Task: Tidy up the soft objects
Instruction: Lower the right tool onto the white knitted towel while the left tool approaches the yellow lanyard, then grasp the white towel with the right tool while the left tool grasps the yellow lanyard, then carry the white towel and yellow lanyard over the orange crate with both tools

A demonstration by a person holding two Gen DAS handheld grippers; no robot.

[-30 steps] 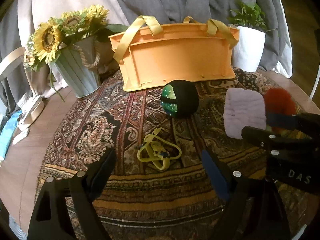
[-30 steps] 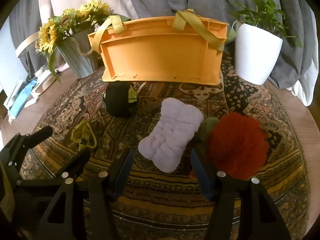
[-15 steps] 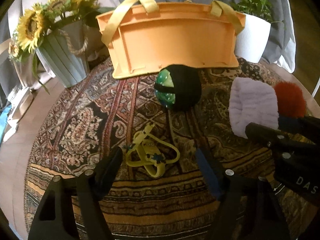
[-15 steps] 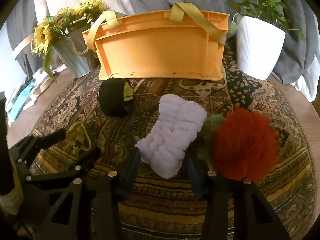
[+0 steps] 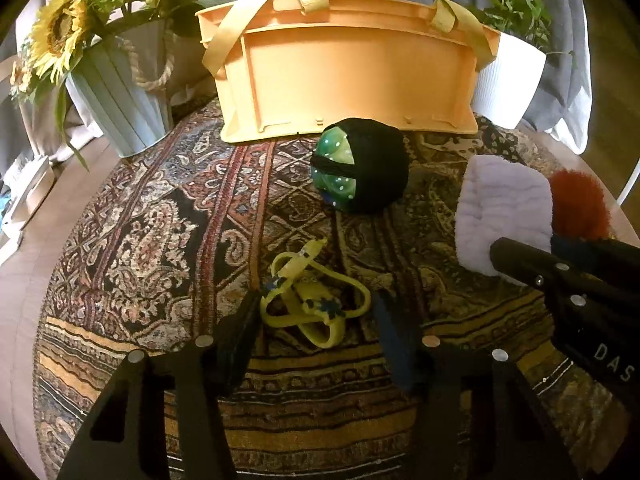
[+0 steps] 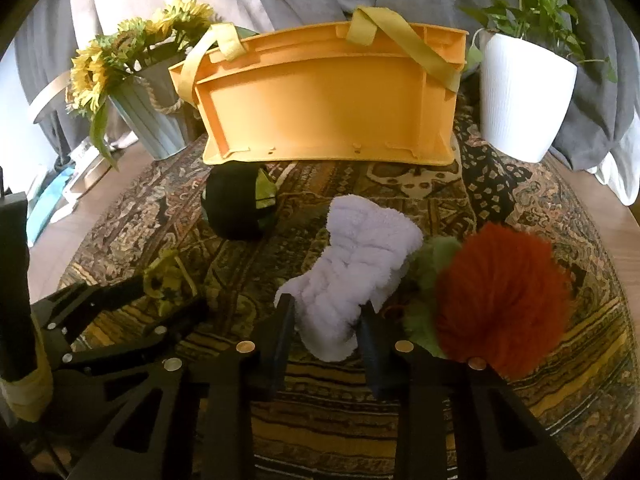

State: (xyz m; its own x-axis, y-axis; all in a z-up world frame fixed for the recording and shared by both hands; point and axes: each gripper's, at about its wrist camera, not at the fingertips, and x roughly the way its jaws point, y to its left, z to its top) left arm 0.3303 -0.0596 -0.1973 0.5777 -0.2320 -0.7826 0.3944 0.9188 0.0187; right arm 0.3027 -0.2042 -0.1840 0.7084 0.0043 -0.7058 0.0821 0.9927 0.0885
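On the patterned cloth lie a yellow strappy soft item (image 5: 312, 300), a black and green ball (image 5: 362, 170), a white fluffy cloth (image 6: 356, 276) and a red and green pompom (image 6: 500, 296). An orange basket (image 5: 352, 68) with yellow handles stands at the back. My left gripper (image 5: 316, 312) is open, its fingers on either side of the yellow item's near end. My right gripper (image 6: 326, 320) is open, its fingers straddling the near end of the white cloth. The right gripper also shows in the left wrist view (image 5: 560, 276).
A pale pot of sunflowers (image 5: 116, 92) stands at the back left and a white plant pot (image 6: 520, 100) at the back right. Grey fabric hangs behind. The round table's wooden edge (image 6: 624, 232) shows past the cloth. Papers lie on the left (image 6: 60, 196).
Both grippers moved forward and down. The left one closed in around the yellow item, the right one around the white cloth's near end. Both jaw gaps have narrowed.
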